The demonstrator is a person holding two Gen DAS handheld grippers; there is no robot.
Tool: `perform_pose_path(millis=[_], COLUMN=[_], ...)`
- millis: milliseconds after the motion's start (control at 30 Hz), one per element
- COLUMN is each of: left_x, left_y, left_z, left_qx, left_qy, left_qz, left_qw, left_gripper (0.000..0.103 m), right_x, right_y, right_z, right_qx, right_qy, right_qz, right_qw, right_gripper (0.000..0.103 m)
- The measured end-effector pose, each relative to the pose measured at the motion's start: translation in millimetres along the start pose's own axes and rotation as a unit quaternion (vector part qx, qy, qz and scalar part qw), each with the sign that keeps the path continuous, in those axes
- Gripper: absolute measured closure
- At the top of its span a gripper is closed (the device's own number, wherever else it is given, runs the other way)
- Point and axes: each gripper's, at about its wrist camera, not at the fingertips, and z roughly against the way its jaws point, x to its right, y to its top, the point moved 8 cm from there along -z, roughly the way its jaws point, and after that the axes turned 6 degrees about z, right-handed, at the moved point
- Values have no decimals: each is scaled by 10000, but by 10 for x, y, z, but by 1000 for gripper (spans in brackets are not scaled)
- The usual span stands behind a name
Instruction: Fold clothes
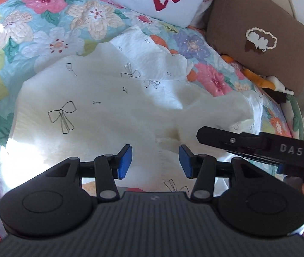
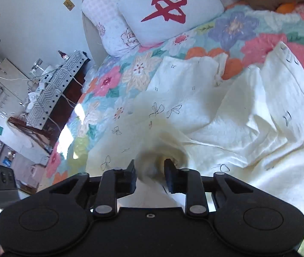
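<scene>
**One garment, two grippers**

Right gripper (image 2: 149, 174) pinches a bunched fold of the cream bow-print garment (image 2: 237, 115). Left gripper (image 1: 155, 163) is spread wide above it, holding nothing. Garment sprawls rumpled across the floral quilt (image 1: 45, 21); three pillows beyond.

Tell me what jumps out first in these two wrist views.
The cream bow-print garment sprawls rumpled across the middle of the floral quilt. The right gripper pinches a bunched fold of it, while the left gripper hangs open above the cloth. At the head of the bed, a white pillow with a red character stands out.
</scene>
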Motion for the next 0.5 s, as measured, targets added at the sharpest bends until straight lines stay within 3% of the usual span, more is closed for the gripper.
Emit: perform_pose_path(millis=[33, 133, 267, 333, 500], left_x=[55, 239, 387, 398, 336], left_y=[-7, -20, -39, -33, 11], left_z=[-10, -32, -59, -75, -118], left_qx=[2, 49, 103, 89, 147], left_qy=[-66, -152, -109, -74, 374], left_qz=[-145, -649, -1098, -1184, -1453], left_qw=[9999, 9978, 9938, 9929, 9886], left_gripper=[56, 51, 43, 40, 38], right_x=[21, 79, 31, 83, 198], right_y=[-13, -33, -113, -153, -326], right_z=[98, 399, 638, 659, 482], right_qx=[-35, -95, -61, -57, -529], right_qy=[109, 322, -435, -538, -679], right_qz=[-43, -44, 985, 1025, 1272], right_qw=[9999, 9994, 9942, 9933, 9881], right_gripper=[52, 49, 49, 49, 49])
